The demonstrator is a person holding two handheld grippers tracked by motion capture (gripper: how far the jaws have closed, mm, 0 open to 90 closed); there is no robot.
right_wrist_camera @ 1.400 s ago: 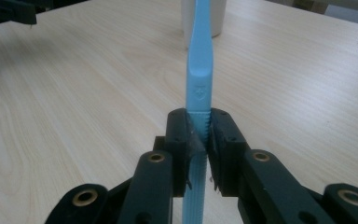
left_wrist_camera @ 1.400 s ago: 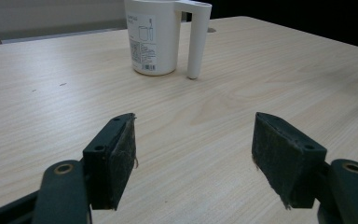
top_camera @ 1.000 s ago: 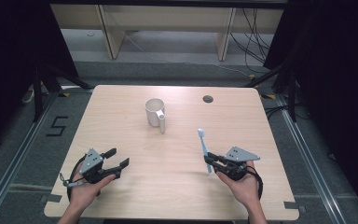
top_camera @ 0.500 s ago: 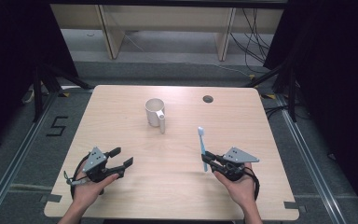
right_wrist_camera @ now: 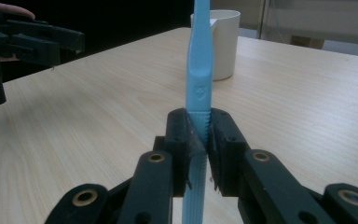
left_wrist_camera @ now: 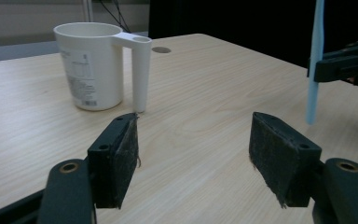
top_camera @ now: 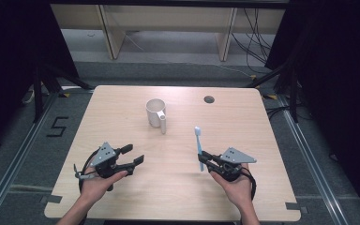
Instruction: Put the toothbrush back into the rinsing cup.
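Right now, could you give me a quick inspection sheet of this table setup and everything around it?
Surface: pale wooden table, round hole near the far edge.
Job's things: white cup standing upright; blue toothbrush held upright.
Clutter: nothing seen.
Grippers: left gripper open, holding nothing; right gripper shut on the toothbrush handle.
Cables: a black cable loops at the left gripper; cables lie on the floor beyond.
Surroundings: grey floor, dark curtains.

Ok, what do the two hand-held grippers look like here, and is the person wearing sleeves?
Both the left hand-held gripper and the right hand-held gripper are black, each topped by a grey three-cornered plate, with black cables trailing. The jaws carry dark fuzzy pads. No sleeves: the forearms are bare.
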